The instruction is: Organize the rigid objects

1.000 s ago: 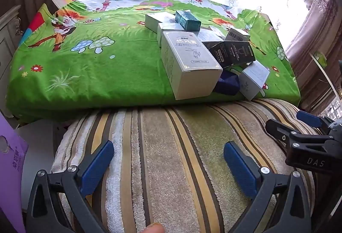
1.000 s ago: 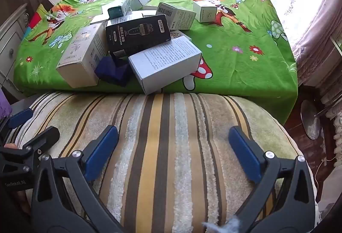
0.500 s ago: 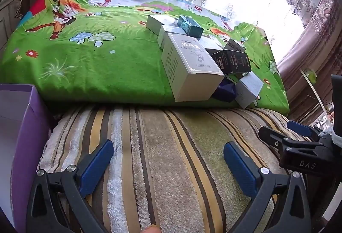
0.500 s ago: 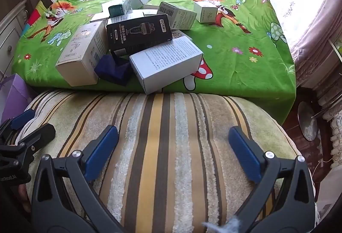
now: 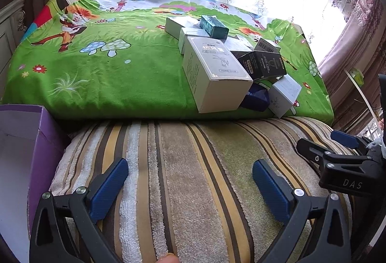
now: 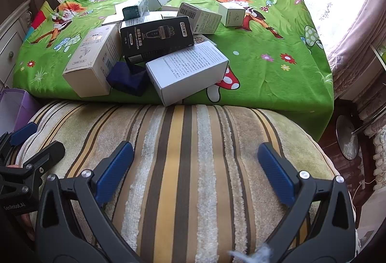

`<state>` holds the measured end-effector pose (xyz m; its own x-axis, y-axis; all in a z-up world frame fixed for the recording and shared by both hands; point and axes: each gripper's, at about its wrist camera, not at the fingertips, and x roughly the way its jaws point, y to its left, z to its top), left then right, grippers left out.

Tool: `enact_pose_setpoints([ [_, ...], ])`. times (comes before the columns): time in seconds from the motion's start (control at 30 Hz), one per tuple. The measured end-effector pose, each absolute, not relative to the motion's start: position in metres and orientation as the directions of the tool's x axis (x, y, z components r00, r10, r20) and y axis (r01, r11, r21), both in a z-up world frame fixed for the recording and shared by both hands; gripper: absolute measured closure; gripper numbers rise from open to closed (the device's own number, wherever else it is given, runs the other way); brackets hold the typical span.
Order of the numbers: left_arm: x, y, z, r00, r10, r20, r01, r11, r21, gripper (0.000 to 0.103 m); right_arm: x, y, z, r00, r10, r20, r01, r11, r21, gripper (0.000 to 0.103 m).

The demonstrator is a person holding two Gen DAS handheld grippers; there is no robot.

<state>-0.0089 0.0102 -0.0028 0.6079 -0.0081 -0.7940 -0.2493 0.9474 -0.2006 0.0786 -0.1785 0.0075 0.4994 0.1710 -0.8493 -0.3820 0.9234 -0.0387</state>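
Boxes heaped on right half of worktop under green cartoon cloth (image 5: 101, 84). Nearest: large cream box (image 5: 214, 74), dark blue box (image 6: 127, 78) wedged beside it, white box (image 6: 187, 72) with fine print. Black box (image 6: 156, 37) reads "DORMI", leaning atop the pile. Teal box (image 5: 214, 26) on top farther back; barcoded box (image 6: 199, 17) and small white box (image 6: 231, 13) behind. Striped towel cushion (image 6: 183, 154) in front. Purple carton (image 5: 21, 142) at left, open. Bright curtained window behind. Left claw (image 5: 190, 181) spread wide, holding nothing; right claw (image 6: 195, 166) likewise; "DAS" on its body.
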Motion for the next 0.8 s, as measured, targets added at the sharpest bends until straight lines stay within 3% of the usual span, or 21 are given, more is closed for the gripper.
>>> enact_pose_setpoints([
  [0.8, -0.0089, 0.0044, -0.0039, 0.595, 0.024, -0.804, -0.262, 0.951, -0.165, 0.0, 0.078, -0.1788, 0.0078, 0.502, 0.17, -0.848, -0.381, 0.923, -0.041, 0.0],
])
